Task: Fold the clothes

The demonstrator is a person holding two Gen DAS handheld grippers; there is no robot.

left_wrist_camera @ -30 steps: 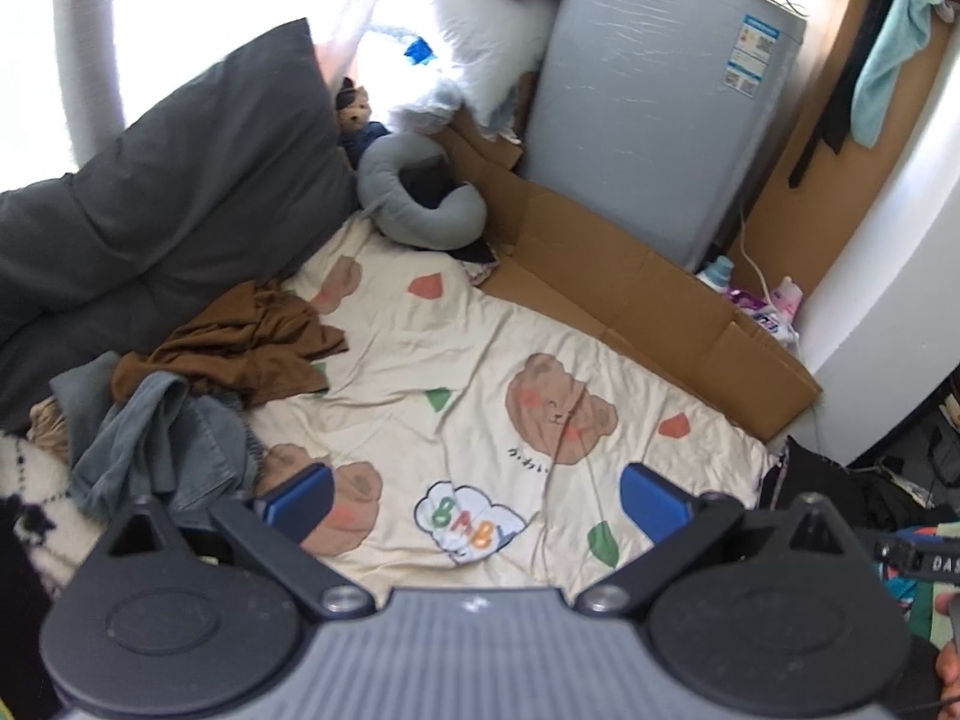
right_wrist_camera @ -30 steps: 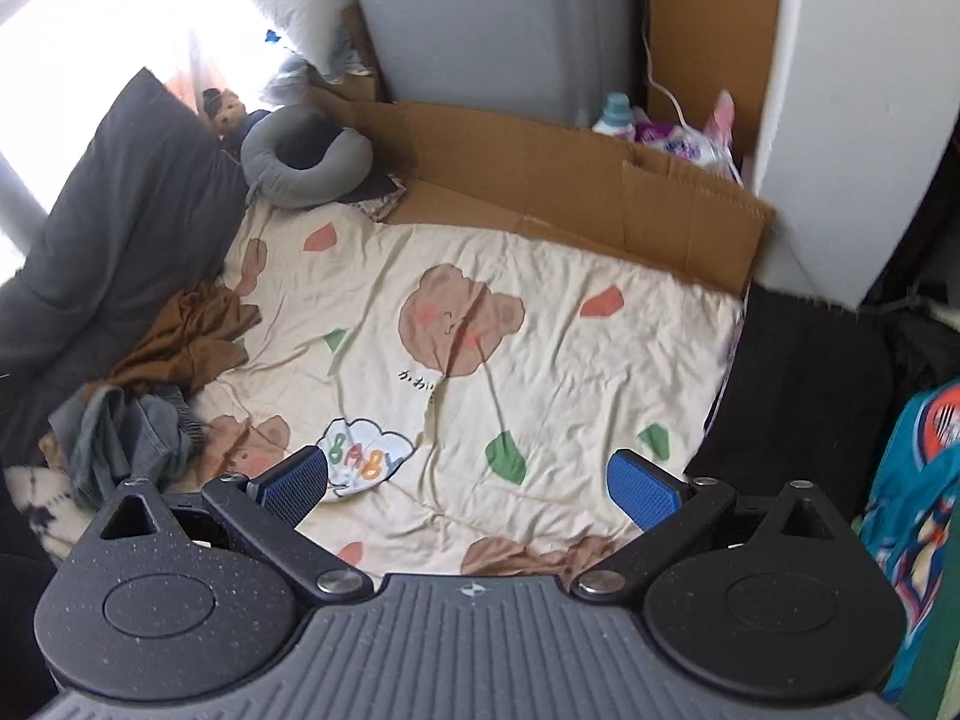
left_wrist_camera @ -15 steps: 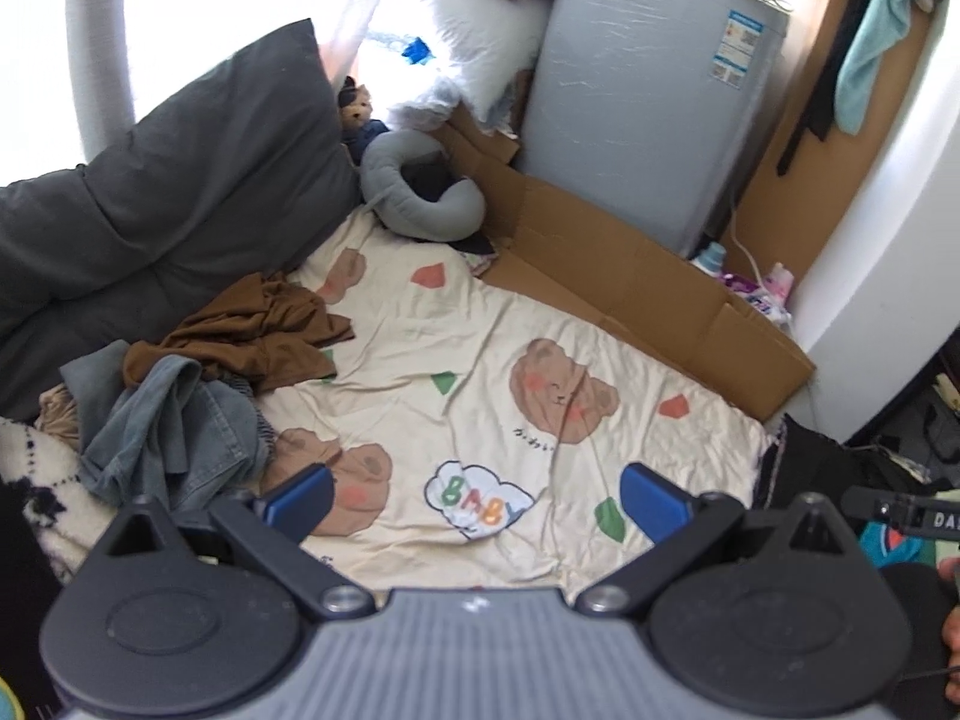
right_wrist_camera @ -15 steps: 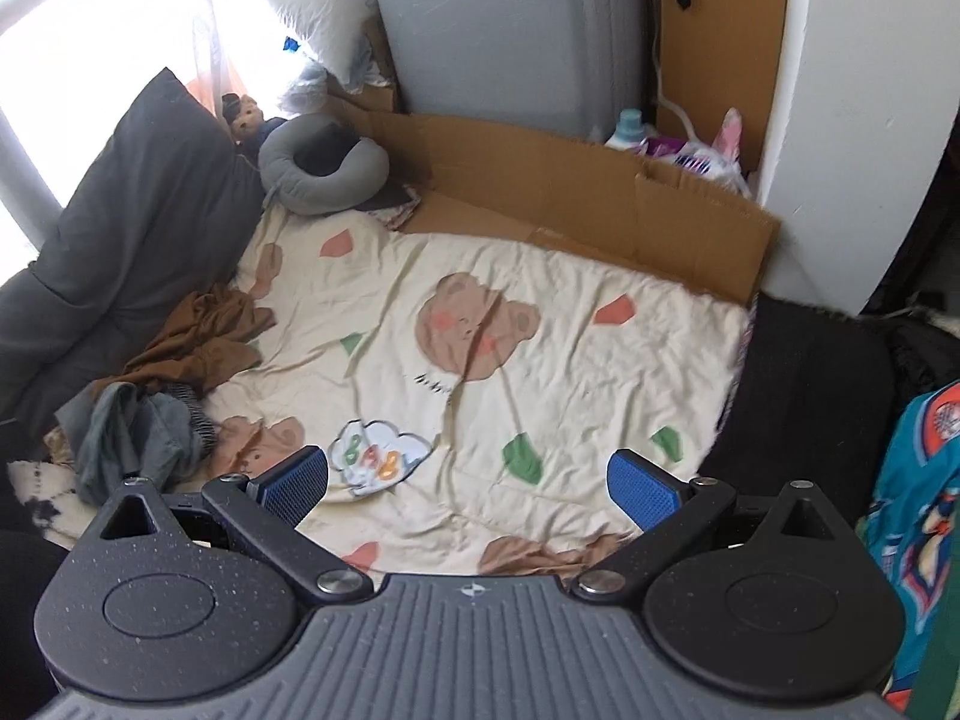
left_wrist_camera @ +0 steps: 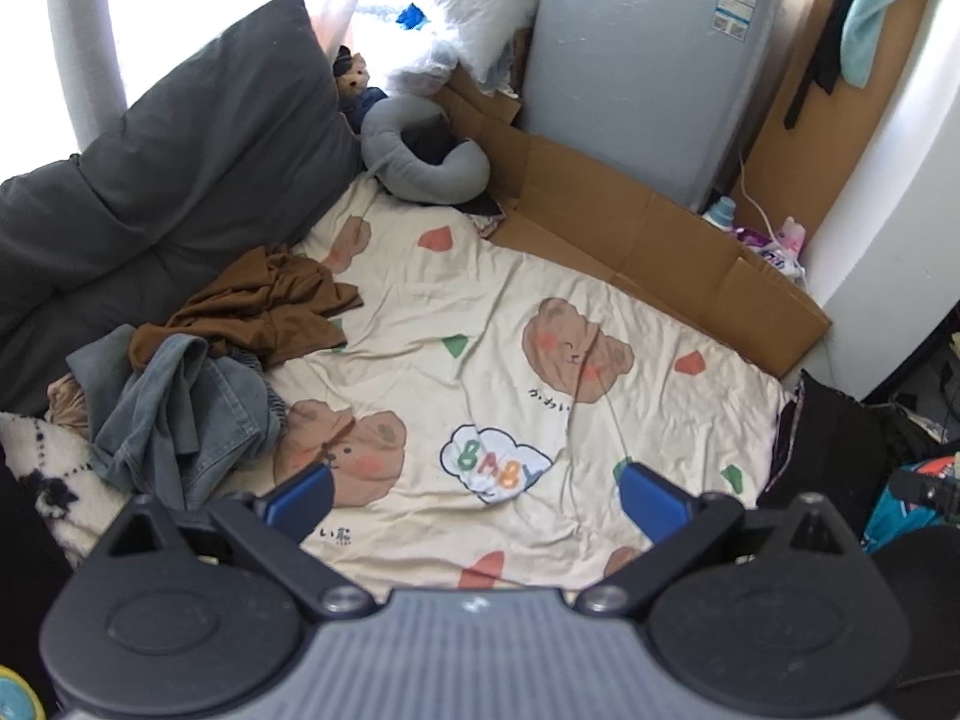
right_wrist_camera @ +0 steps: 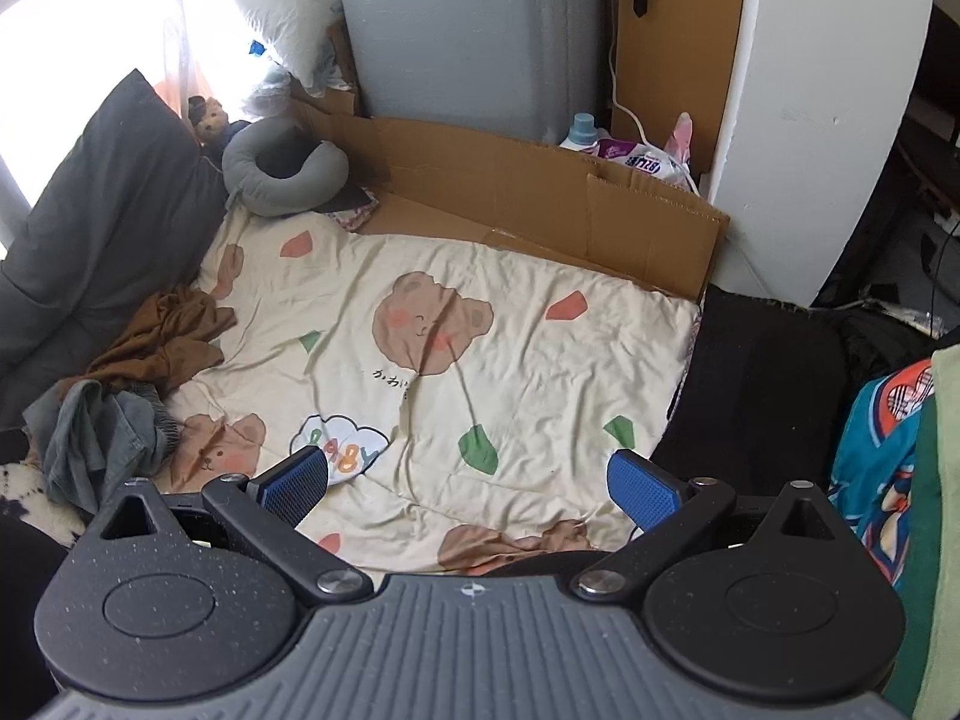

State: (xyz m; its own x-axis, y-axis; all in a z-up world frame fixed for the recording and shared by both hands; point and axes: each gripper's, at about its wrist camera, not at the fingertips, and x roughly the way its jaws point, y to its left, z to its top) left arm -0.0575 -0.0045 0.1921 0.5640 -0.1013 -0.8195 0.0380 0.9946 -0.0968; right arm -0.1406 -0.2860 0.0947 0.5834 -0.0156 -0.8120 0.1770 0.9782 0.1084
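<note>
A crumpled brown garment (left_wrist_camera: 264, 312) (right_wrist_camera: 168, 336) lies at the left edge of the cream bear-print blanket (left_wrist_camera: 480, 348) (right_wrist_camera: 510, 360). Just in front of it sits a bunched grey-blue denim garment (left_wrist_camera: 180, 414) (right_wrist_camera: 102, 432). My left gripper (left_wrist_camera: 477, 498) hovers open above the blanket's near edge, right of the denim, with nothing between its blue pads. My right gripper (right_wrist_camera: 468, 489) is also open and empty, held above the blanket's near side. A teal patterned garment (right_wrist_camera: 888, 462) hangs at the far right of the right wrist view.
A dark grey cushion (left_wrist_camera: 150, 180) borders the blanket on the left. A grey neck pillow (left_wrist_camera: 420, 162) and a small plush toy (left_wrist_camera: 354, 78) lie at the back. Flat cardboard (left_wrist_camera: 648, 252), a grey appliance (left_wrist_camera: 636, 60) and a white wall (right_wrist_camera: 810, 120) close the far side. Black fabric (right_wrist_camera: 756, 390) lies right.
Both grippers have drawn back and tilted a little, so the blanket and clothes pile sit farther up and right in view. Their jaws stay open and nothing was taken hold of.
</note>
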